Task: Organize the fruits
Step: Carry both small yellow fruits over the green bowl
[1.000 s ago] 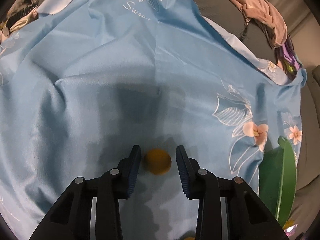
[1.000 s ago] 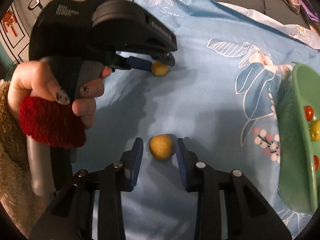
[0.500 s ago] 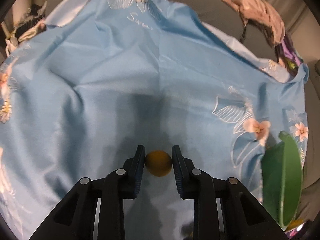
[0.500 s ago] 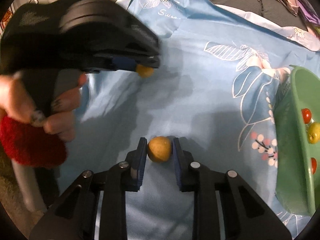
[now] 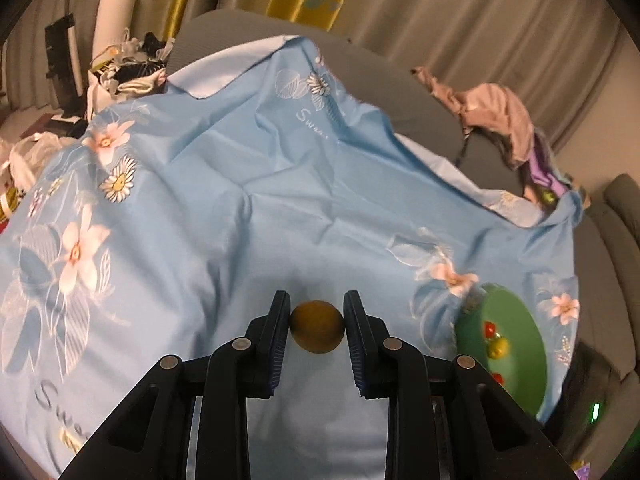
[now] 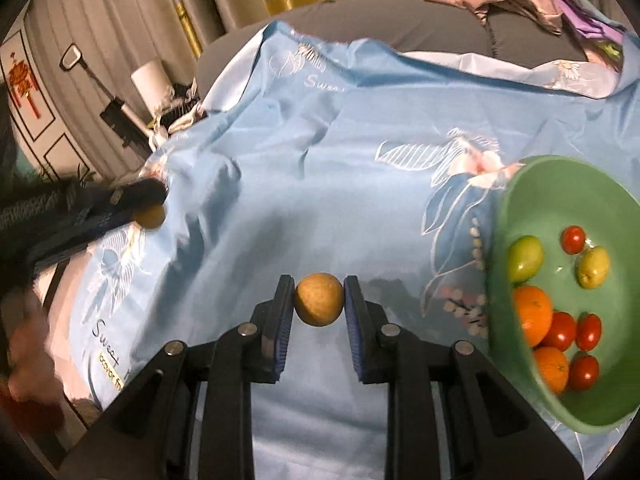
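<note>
Left claw point(image 5: 317, 327): clenched on a small round tan fruit point(image 5: 317, 326), both blue pads pressing its sides, the fruit held above the blue floral cloth point(image 5: 248, 216). The jaws had just been closing, with that fruit between them.

Right claw point(image 6: 319, 300): clenched on a second tan fruit point(image 6: 319, 299), gripped at both sides, also clear of the cloth.

Green bowl point(image 6: 516, 184): on the cloth, to the right of both claws. Contents: two oranges point(image 6: 531, 313), several red tomatoes point(image 6: 573, 239), two yellow-green fruits point(image 6: 525, 258).

Background: grey sofa cushion point(image 5: 384, 92) beyond the cloth, a heap of pink clothing point(image 5: 496, 116) on it, curtains point(image 5: 460, 12) behind.
</note>
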A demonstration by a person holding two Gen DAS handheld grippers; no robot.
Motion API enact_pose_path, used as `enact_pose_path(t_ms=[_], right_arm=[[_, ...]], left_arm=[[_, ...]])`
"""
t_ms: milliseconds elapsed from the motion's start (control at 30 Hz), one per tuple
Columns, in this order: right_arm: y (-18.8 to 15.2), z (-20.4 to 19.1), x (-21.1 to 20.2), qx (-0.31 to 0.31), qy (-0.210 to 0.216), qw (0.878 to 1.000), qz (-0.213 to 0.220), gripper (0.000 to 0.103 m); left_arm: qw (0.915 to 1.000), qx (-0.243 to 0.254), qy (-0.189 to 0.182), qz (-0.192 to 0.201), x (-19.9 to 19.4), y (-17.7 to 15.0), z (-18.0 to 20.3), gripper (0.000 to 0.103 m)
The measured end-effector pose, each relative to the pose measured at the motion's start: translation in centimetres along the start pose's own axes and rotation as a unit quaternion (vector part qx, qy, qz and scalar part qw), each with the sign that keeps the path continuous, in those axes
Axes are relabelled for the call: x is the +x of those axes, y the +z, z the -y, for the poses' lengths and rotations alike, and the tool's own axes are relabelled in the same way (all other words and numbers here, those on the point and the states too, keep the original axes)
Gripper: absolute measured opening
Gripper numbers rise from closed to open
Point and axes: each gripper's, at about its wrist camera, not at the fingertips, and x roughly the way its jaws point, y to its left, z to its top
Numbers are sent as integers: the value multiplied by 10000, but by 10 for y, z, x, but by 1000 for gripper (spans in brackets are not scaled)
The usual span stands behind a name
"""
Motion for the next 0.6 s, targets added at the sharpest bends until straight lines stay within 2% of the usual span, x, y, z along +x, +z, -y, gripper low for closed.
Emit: enact_pose_path(t_ms=[167, 300, 600], right_arm=[[3, 9, -17, 150, -65, 9996, 221, 26], [6, 17, -34, 273, -78, 9985, 459, 26], [7, 35, -70, 513, -155, 9944, 910, 26]], left_arm=[[9983, 522, -55, 272, -11, -17, 20, 27], [9966, 705, -276, 313, -17, -23, 30, 27], [9915, 1112, -516, 442, -29, -35, 58, 27]])
